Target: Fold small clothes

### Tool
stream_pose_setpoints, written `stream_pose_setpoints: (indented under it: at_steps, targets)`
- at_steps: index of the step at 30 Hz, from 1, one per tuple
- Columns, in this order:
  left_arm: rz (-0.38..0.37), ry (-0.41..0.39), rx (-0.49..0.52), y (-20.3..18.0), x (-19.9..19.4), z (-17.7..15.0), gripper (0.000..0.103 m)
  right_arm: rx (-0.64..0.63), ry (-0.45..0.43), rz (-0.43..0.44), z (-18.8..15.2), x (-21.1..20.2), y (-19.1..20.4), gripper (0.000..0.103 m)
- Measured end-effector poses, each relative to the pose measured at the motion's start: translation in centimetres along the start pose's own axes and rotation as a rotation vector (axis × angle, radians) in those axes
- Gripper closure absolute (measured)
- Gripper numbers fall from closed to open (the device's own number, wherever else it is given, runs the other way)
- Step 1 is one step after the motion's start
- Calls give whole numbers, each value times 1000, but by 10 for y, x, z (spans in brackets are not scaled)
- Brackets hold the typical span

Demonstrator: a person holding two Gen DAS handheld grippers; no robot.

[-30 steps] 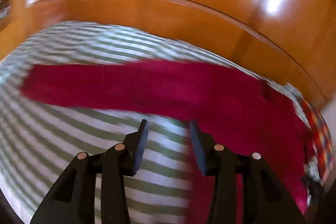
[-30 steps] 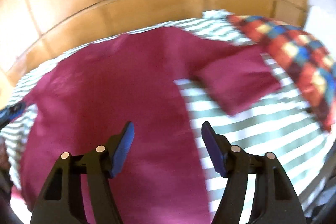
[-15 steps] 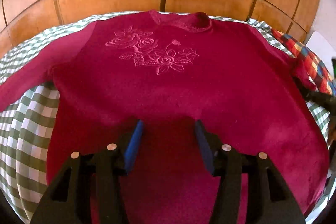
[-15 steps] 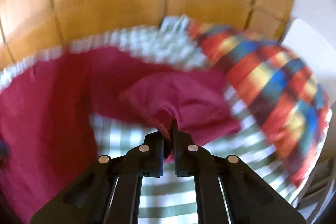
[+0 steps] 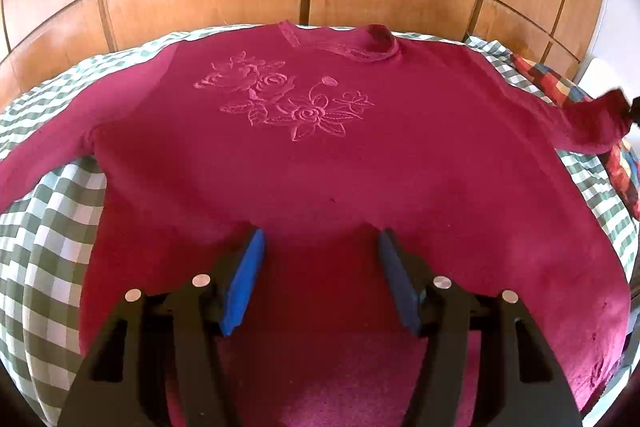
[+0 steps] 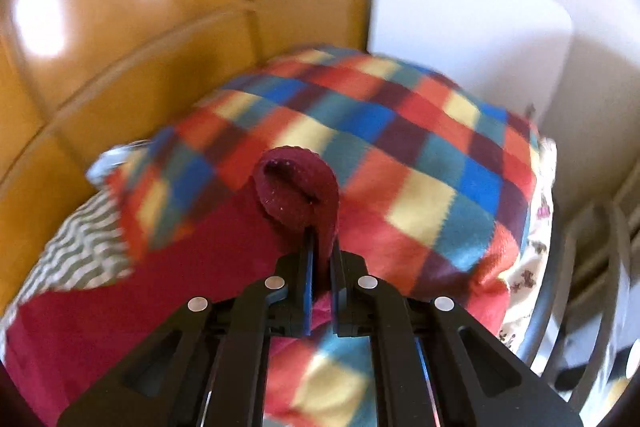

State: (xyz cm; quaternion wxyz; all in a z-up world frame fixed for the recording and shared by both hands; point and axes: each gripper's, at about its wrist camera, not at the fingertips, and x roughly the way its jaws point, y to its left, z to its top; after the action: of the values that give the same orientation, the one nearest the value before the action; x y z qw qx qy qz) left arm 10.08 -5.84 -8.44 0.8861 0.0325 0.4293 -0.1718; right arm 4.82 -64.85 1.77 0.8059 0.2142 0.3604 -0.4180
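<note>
While the right gripper (image 6: 320,247) pinches the limp sweater's (image 5: 320,167) cuff (image 6: 298,187), the left gripper (image 5: 320,247) hovers wide above its hem.

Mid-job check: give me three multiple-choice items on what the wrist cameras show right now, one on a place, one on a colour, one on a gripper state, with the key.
1. Where does the sweater lie?
A. flat on the green checked cover
B. on a hanger
C. in a basket

2. What colour is the embroidered flower design on the chest?
A. white
B. pinkish red, close to the fabric's own
C. blue

3. How does the right gripper stand?
A. open above the pillow
B. shut on nothing
C. shut on the sleeve cuff

Key:
1 A, the body is spread front-up across the cover.
2 B, the roses show only as raised stitching in a tone near the cloth.
3 C, the cuff rises from between the closed jaws, in front of the multicoloured checked blanket; the left gripper is open above the hem.
</note>
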Motion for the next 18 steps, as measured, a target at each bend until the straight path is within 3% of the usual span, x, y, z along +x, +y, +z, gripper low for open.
stream_pose_setpoints:
  at_steps: [3, 4, 5, 6, 7, 12, 15, 18]
  targets:
    - [-10, 3, -2, 1, 1, 0, 41, 27, 21, 52, -1, 11, -12, 93]
    - [-14, 4, -1, 1, 1, 1, 40, 41, 16, 85, -3, 7, -16, 77]
    - [-15, 4, 0, 0, 2, 1, 39, 71, 9, 124, -5, 2, -21, 49]
    - [-15, 5, 3, 0, 2, 1, 39, 106, -2, 163, -8, -4, -28, 37]
    - [-17, 5, 5, 0, 2, 1, 37, 138, -19, 196, -14, -12, -35, 34]
    - [-31, 10, 11, -2, 3, 1, 32, 162, 38, 357, -44, -21, -31, 34]
    - [-41, 10, 9, -1, 4, 1, 30, 141, 59, 363, -50, -10, -8, 34]
    - [-41, 11, 12, -2, 4, 1, 30, 153, 88, 306, -42, 11, 8, 61]
